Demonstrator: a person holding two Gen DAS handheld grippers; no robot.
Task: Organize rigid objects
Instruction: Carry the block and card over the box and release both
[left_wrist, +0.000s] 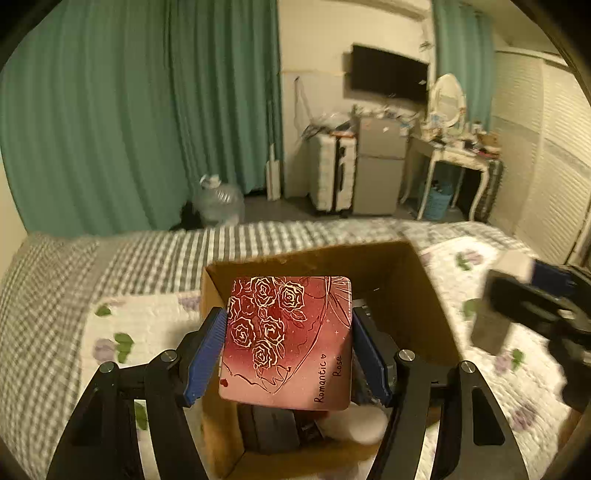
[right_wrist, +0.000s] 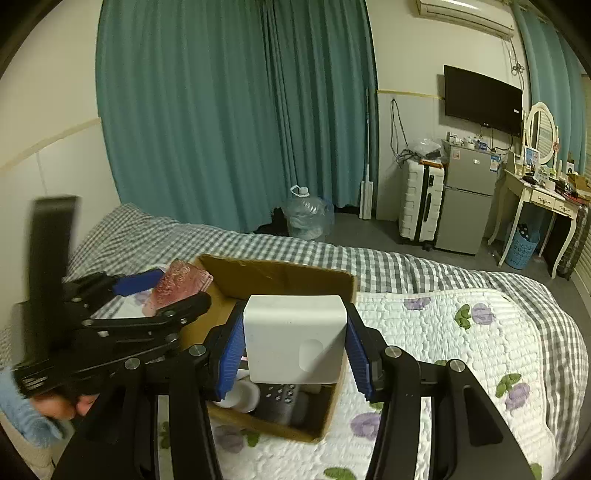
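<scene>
My left gripper (left_wrist: 288, 347) is shut on a flat red tin (left_wrist: 291, 339) printed with roses and "Romantic Rose", held above the open cardboard box (left_wrist: 417, 295) on the bed. My right gripper (right_wrist: 295, 350) is shut on a white block (right_wrist: 295, 338) and holds it over the same box (right_wrist: 280, 275). The box holds a grey item (right_wrist: 280, 402), a white round item (right_wrist: 240, 397) and dark things. The left gripper with the red tin (right_wrist: 181, 282) shows at left in the right wrist view. The right gripper (left_wrist: 535, 295) shows blurred at right in the left wrist view.
The box sits on a bed with a floral quilt (right_wrist: 443, 350) and grey checked cover (left_wrist: 147, 258). Beyond the bed are teal curtains (right_wrist: 221, 110), a water jug (right_wrist: 308, 216), a white suitcase (right_wrist: 423, 199), a small fridge (right_wrist: 467, 199) and a dressing table (right_wrist: 543, 199).
</scene>
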